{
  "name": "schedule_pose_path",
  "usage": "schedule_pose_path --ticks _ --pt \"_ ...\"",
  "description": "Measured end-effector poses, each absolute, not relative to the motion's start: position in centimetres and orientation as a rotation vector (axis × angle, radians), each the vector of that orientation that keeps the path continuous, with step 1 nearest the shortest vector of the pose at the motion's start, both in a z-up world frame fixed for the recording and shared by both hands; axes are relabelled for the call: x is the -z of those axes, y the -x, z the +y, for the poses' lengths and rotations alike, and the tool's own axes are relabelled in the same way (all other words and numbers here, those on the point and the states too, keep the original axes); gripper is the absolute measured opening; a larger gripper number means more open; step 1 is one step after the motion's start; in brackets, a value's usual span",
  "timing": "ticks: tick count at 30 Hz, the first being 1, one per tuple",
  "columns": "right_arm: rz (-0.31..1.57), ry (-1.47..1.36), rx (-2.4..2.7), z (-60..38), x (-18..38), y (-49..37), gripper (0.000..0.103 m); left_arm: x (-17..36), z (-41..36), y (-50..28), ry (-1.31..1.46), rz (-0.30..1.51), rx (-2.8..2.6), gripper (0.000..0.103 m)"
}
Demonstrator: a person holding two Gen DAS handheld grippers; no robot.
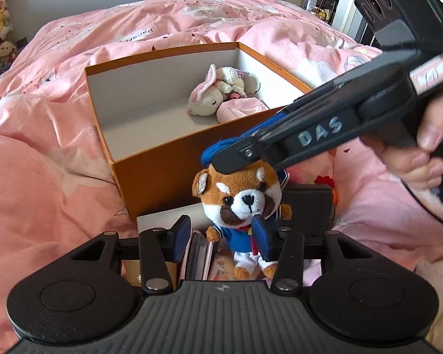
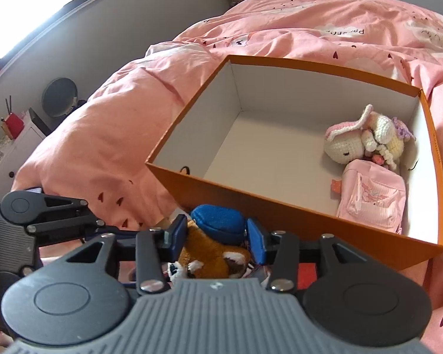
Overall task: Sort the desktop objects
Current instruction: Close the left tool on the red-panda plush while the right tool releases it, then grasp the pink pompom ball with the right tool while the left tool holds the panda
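A brown-and-white plush animal (image 1: 239, 197) in a blue sailor suit stands upright in front of the orange box (image 1: 162, 159). Its body sits between the spread fingers of my left gripper (image 1: 221, 237), beside a stack of cards (image 1: 200, 253). I see no pad pressing on either. My right gripper (image 1: 227, 156) comes in from the right over the plush's head. In the right wrist view, the right gripper (image 2: 216, 237) has the blue cap (image 2: 218, 224) and the head (image 2: 209, 256) between its blue pads. A thin gap shows at each side.
The orange box (image 2: 280, 206) lies open on a pink duvet (image 1: 44, 162). It holds a crochet bunny (image 2: 363, 138) and a small pink backpack (image 2: 372, 194) at one end, with the rest of its floor bare. A black flat object (image 1: 307, 206) stands behind the plush. A hand (image 1: 428, 147) grips the right tool.
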State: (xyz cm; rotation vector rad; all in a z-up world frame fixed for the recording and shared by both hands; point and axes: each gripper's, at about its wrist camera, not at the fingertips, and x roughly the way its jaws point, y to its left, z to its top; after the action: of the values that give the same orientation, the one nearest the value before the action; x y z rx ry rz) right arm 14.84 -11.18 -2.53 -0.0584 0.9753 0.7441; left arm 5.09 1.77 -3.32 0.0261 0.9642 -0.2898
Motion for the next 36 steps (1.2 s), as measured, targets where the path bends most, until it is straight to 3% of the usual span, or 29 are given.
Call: schedule_pose_path --ticks 7,17,36 --pt "0.912 0.08 -0.705 -13.0 2.0 -14.5 0.058 3.9 0.6 -5.6 0.034 0.983 0.294 0.06" --pt "0.869 0.055 -0.554 -18.9 1.7 -13.2 0.058 6.4 -0.7 -7.5 0.135 1.122 0.276 0.062" --pt "1.148 -0.118 -0.536 -19.8 9.7 -17.1 0.058 9.5 -1.0 -9.9 0.229 1.124 0.267 0.067"
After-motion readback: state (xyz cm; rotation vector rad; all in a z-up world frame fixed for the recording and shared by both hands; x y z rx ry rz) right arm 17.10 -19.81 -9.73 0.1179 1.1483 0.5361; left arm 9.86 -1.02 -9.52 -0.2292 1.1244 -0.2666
